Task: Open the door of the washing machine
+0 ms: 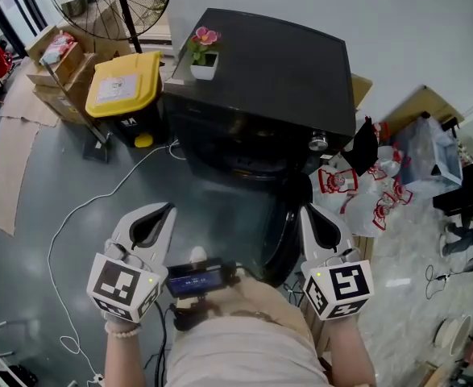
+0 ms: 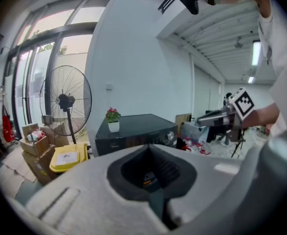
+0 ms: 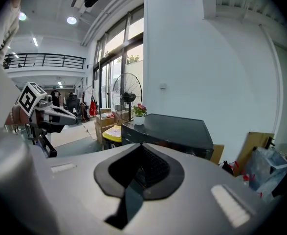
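Note:
The black washing machine (image 1: 260, 63) stands ahead of me, with a small pot of pink flowers (image 1: 204, 51) on its top and a silver knob (image 1: 317, 142) at its front right. Its dark round door (image 1: 288, 236) appears swung out from the front toward me. My left gripper (image 1: 170, 207) is shut and empty, held short of the machine on the left. My right gripper (image 1: 304, 209) is also shut and empty, close beside the door's edge. The left gripper view shows the machine (image 2: 133, 129) beyond the shut jaws, and so does the right gripper view (image 3: 172, 130).
A yellow-lidded bin (image 1: 125, 85), cardboard boxes (image 1: 59, 59) and a standing fan (image 1: 111, 2) are left of the machine. A white cable (image 1: 79, 212) runs over the grey floor. Red-and-white plastic bags (image 1: 365, 192) lie to the right. A dark device (image 1: 196, 279) hangs at my chest.

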{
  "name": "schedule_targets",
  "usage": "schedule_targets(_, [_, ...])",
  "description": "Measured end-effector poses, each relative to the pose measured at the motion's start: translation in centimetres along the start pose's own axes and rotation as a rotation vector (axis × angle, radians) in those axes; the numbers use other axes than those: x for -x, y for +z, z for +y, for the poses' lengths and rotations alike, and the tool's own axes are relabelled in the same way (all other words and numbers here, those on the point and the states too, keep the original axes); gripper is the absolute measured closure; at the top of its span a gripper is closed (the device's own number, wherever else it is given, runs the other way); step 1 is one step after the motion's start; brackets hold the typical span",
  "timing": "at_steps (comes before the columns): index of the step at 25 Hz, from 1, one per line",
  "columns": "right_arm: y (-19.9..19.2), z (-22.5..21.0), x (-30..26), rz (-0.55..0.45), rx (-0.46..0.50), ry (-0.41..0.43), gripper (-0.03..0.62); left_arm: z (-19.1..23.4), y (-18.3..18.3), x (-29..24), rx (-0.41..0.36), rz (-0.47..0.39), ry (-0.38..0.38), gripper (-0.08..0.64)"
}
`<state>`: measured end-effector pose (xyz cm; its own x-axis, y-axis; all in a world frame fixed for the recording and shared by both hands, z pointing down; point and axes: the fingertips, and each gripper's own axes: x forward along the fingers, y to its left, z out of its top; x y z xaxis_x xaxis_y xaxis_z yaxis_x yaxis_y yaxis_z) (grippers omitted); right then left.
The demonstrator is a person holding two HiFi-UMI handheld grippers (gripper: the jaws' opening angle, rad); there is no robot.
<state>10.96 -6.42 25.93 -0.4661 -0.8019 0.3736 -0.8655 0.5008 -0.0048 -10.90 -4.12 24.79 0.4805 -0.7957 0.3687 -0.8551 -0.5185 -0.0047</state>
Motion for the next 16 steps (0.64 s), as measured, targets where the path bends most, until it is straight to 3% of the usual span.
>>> schedule_targets(16, [-0.63,0.00,-0.10,0.025,0.003,0.005,0.588,0.07,-0.30,0.15,0.000,0.003,0.008,0.566])
